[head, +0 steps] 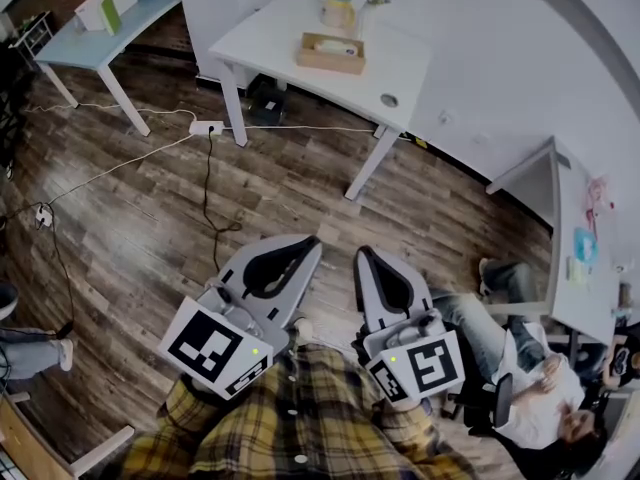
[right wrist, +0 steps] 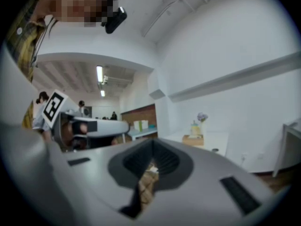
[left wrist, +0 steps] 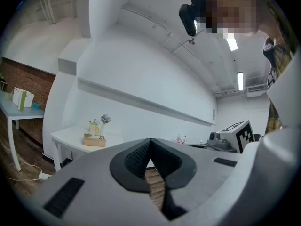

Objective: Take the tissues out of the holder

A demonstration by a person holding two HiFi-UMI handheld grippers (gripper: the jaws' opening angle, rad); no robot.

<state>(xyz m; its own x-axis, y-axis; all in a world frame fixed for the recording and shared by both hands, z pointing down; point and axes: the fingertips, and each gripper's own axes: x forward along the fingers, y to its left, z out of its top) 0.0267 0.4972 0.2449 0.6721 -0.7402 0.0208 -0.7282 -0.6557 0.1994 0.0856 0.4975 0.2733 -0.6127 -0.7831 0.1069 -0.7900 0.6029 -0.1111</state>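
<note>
Left gripper (left wrist: 150, 141) clenched, nothing in it; right gripper (right wrist: 152, 144) likewise clamped empty. Both held near my plaid shirt (head: 300, 418). Well apart, tissue holder (head: 331, 56) on white table (head: 270, 28); tissues (head: 340, 46) possibly inside, too small to confirm.

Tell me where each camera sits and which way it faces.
Head view: on the person's head, looking steeply down; shows plaid shirt, left gripper, right gripper.
Left gripper view: on the left gripper, looking along its shut jaws toward the white table.
Right gripper view: on the right gripper, along its shut jaws, same way.
Shared: all three show the tissue holder on that table.
</note>
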